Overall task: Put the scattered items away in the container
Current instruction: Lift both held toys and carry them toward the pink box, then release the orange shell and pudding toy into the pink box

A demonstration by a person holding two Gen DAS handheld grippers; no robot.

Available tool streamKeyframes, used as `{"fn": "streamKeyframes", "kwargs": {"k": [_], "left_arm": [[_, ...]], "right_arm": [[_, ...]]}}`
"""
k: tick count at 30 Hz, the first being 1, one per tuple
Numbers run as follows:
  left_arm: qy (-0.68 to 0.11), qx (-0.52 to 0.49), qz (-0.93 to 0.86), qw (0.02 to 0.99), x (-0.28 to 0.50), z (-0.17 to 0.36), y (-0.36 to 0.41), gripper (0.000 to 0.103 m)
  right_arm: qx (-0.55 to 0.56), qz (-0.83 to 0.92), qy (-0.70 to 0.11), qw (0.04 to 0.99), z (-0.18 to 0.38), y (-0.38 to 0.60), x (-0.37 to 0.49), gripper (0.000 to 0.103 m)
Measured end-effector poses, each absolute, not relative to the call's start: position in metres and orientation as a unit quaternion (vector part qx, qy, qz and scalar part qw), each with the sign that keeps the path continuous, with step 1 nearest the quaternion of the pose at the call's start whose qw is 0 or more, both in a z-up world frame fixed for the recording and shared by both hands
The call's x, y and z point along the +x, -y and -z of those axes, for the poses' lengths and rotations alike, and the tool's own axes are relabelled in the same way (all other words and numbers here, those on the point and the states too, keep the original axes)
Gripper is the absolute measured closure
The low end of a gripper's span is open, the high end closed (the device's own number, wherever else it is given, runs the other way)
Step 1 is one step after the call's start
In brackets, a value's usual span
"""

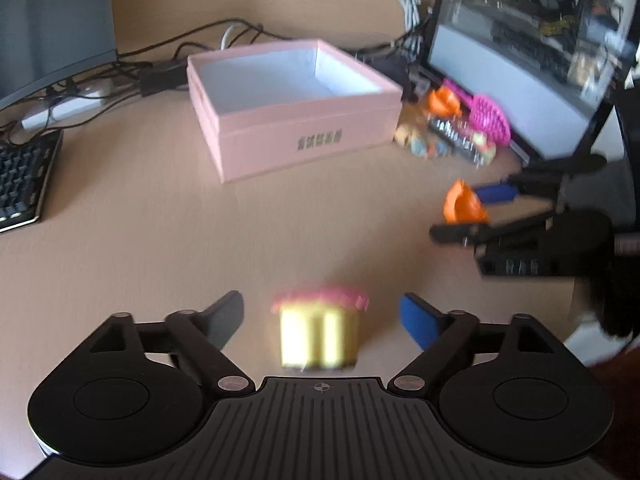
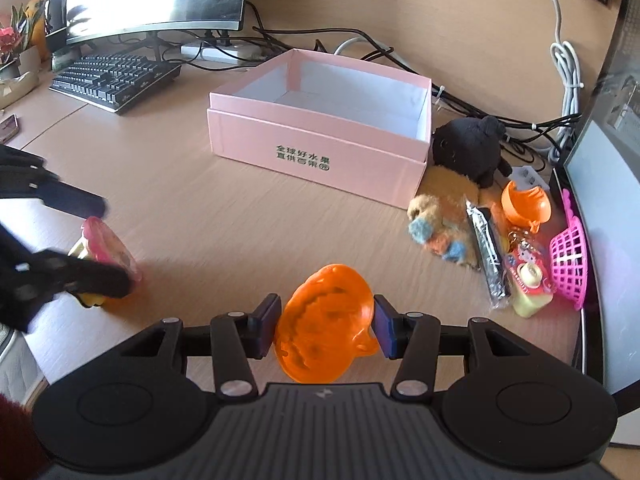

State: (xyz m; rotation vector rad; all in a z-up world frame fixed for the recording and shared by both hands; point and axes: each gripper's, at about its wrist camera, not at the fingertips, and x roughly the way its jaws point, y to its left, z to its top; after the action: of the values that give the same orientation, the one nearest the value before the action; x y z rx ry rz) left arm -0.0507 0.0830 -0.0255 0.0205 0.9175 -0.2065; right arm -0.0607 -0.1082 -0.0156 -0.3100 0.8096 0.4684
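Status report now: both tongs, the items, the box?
Left tongs open around yellow toy, not gripping. Right tongs shut on orange cup. Pink box empty, path clear.

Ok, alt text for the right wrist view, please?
The right gripper grips an orange toy cup above a wooden desk. Behind stands an empty pink box; plush toys and a pink basket lie to its right.

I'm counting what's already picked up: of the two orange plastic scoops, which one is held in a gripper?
The orange scoop clamped between the right gripper fingers; the other orange scoop lies on the desk among the toys beside the pink basket.
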Motion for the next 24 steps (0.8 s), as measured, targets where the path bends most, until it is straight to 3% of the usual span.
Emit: {"fn": "streamKeyframes", "kwargs": {"k": [4, 6, 10, 18, 24], "left_arm": [[-0.462, 0.015, 0.08, 0.883, -0.043, 0.037, -0.08, 0.018], [-0.469, 0.018, 0.074, 0.88, -0.036, 0.043, -0.076, 0.03], [-0.472, 0.013, 0.08, 0.878, -0.031, 0.046, -0.073, 0.042], [-0.446, 0.001, 0.096, 0.89, -0.015, 0.029, -0.074, 0.043], [-0.384, -0.043, 0.091, 0.918, 0.03, -0.008, -0.085, 0.043]], "right_arm": [[-0.144, -0.228, -0.391, 0.88, 0.019, 0.107, -0.06, 0.054], [-0.146, -0.231, -0.394, 0.878, 0.02, 0.105, -0.059, 0.054], [-0.151, -0.241, -0.4, 0.871, 0.02, 0.104, -0.06, 0.054], [-0.126, -0.236, -0.404, 0.875, 0.015, 0.113, -0.051, 0.054], [-0.089, -0.241, -0.391, 0.884, -0.007, 0.114, -0.03, 0.054]]}}
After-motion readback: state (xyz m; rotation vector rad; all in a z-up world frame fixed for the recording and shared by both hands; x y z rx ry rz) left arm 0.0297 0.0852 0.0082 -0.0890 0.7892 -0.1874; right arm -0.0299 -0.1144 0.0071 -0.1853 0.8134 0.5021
